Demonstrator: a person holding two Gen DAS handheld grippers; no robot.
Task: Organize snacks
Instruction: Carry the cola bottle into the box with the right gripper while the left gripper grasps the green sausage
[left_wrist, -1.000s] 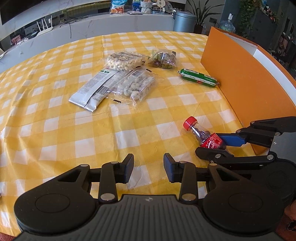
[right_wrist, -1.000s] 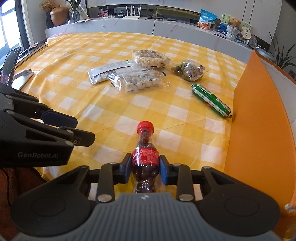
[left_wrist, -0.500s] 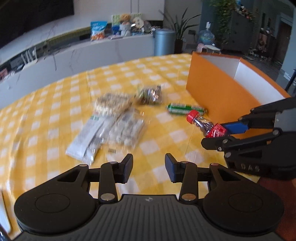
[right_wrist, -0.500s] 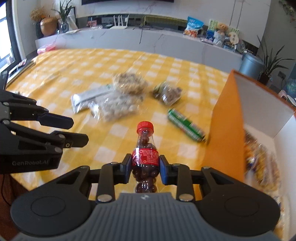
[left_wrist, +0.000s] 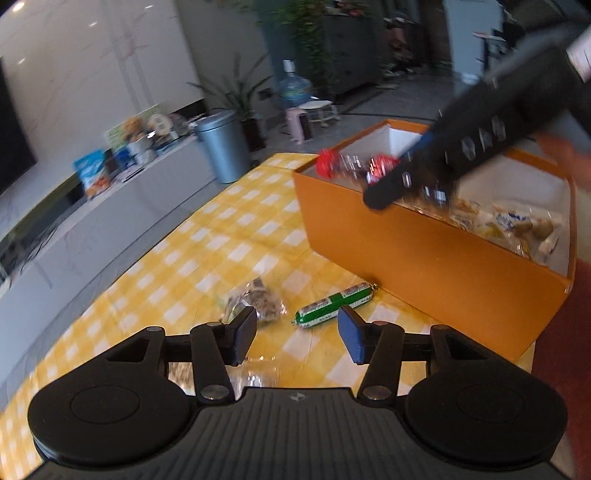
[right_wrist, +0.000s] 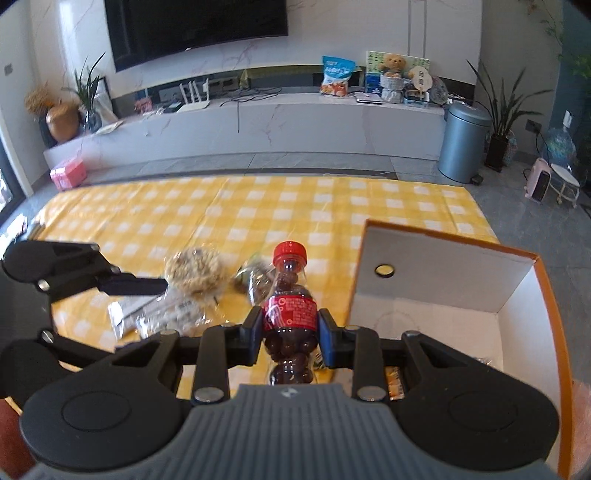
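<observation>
Clamping a small cola bottle (right_wrist: 290, 314) at its red label, the right tool (right_wrist: 290, 334) carries it off the bench (right_wrist: 207, 218), beside the near corner of the orange box (right_wrist: 439, 273). Seen from the right wrist, the bottle's long axis runs straight ahead along the fingers, red cap leading and away from the camera, dark base tucked back toward the tool body. In the left wrist view the same bottle shows blurred at the box's far end, lying roughly crosswise with the cap to the left. The left tool (left_wrist: 297, 338) hangs over the yellow checked cloth with its jaws opening and nothing between them. Just past its fingertips lies a green sausage stick (left_wrist: 334, 304), its length slanting up to the right toward the box wall, its far tip close to the wall, and beside it on the left a clear packet of dark snacks (left_wrist: 256, 302). A bag of pale nuts (right_wrist: 195, 275) and flat packets rest farther along the bench. Wrapped snacks already sit inside the box.
</observation>
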